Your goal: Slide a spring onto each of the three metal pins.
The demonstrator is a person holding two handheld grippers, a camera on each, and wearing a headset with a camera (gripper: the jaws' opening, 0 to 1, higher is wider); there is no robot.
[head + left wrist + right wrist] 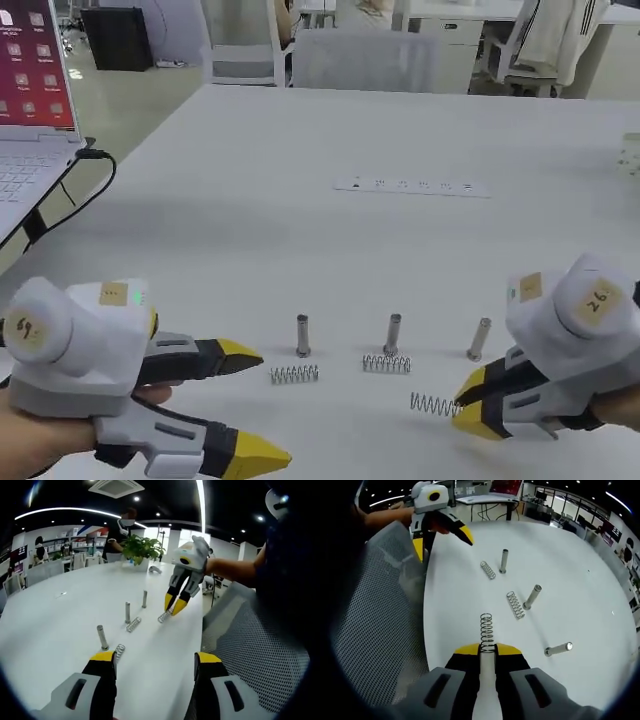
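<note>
My right gripper (pixel 468 405) has its jaws pinched on one end of a spring (pixel 486 627) lying on the tabletop (pixel 300 200), near the rightmost pin (pixel 480 338). My left gripper (pixel 275 410) hovers with jaws wide apart. Two more springs (pixel 294 374) lie beside the other pins (pixel 393 334), which stand upright.

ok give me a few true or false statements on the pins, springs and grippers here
1. All three pins are bare. True.
2. The left gripper holds a spring. False: its jaws stand open with nothing between them.
3. The right gripper is shut on one end of the rightmost spring. True.
4. The pins lie flat on the table. False: they stand upright.
</note>
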